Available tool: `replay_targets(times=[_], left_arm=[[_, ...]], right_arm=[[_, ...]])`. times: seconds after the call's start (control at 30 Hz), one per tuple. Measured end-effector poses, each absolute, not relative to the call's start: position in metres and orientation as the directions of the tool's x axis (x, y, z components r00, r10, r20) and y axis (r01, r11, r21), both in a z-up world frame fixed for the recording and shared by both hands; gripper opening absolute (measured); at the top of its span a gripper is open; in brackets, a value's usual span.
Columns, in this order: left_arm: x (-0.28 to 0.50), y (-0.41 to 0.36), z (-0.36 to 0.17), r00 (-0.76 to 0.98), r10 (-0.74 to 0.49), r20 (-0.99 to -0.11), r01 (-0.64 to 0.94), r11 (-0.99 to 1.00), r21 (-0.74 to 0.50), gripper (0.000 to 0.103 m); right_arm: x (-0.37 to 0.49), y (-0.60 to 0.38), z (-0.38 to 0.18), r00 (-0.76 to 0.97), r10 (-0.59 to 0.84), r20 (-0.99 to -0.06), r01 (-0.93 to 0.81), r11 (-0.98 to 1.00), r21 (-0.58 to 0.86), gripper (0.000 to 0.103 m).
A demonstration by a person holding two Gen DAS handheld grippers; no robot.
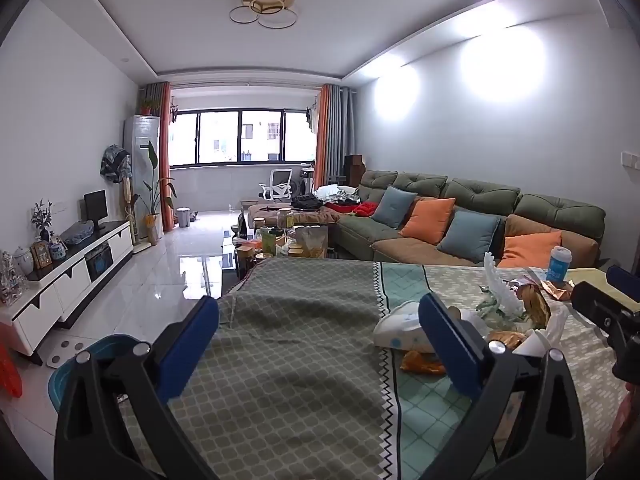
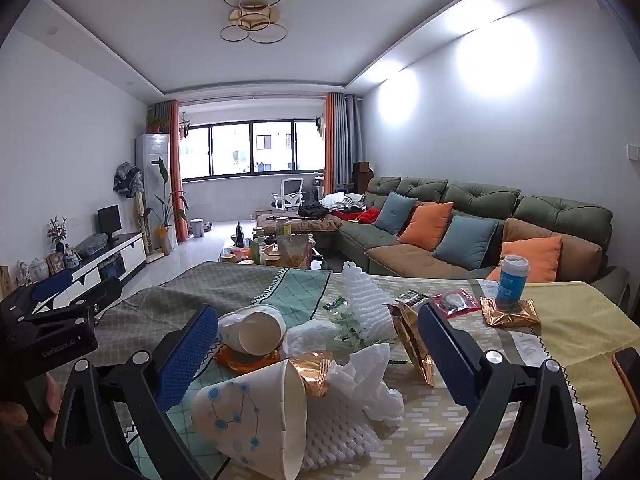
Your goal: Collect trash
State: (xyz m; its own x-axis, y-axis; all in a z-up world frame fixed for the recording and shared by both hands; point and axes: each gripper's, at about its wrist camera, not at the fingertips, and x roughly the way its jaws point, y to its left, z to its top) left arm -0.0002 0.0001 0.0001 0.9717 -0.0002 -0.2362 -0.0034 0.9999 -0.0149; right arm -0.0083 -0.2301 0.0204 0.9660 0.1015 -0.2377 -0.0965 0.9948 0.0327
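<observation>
The left gripper (image 1: 319,334) is spread wide with nothing between its blue-padded fingers (image 1: 188,350), hanging over a bare stretch of the worktop's grey-green patterned cloth (image 1: 288,360). The trash lies off to its right: a white paper cup with blue dots (image 1: 400,326) on its side just beyond the right finger, a crumpled orange wrapper (image 1: 422,362) touching that cup's near edge, and further right a gold foil packet (image 1: 534,306) among white tissue. A blue plastic bin (image 1: 94,354) sits low on the floor beside the worktop's left edge, partly behind the left finger.

The right gripper (image 2: 318,344) is also wide apart and holds nothing — the main heap of trash lies right between and in front of its fingers. Nearest is a tipped white paper cup printed with blue dots and lines (image 2: 250,416), mouth to the right, resting against a white foam fruit net (image 2: 340,432) and crumpled white tissue (image 2: 372,376). Behind it lies a second white paper cup (image 2: 256,330) on an orange wrapper (image 2: 244,360), close to the left finger. A gold foil packet (image 2: 412,340) stands tilted just inside the right finger. Farther back are a white foam net sleeve (image 2: 364,300), a red clear-fronted sachet (image 2: 454,302) and a flat copper foil wrapper (image 2: 510,314) under a blue-labelled cup with a white lid (image 2: 512,280).
</observation>
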Motion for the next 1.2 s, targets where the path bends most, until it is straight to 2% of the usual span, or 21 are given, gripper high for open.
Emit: replay_targets(times=[1.2], left_arm=[[-0.011, 0.000, 0.007, 0.979, -0.017, -0.205, 0.009, 0.999, -0.037, 0.100]], right_arm=[[-0.008, -0.235, 0.019, 0.965, 0.092, -0.243, -0.087, 0.996, 0.032, 0.099]])
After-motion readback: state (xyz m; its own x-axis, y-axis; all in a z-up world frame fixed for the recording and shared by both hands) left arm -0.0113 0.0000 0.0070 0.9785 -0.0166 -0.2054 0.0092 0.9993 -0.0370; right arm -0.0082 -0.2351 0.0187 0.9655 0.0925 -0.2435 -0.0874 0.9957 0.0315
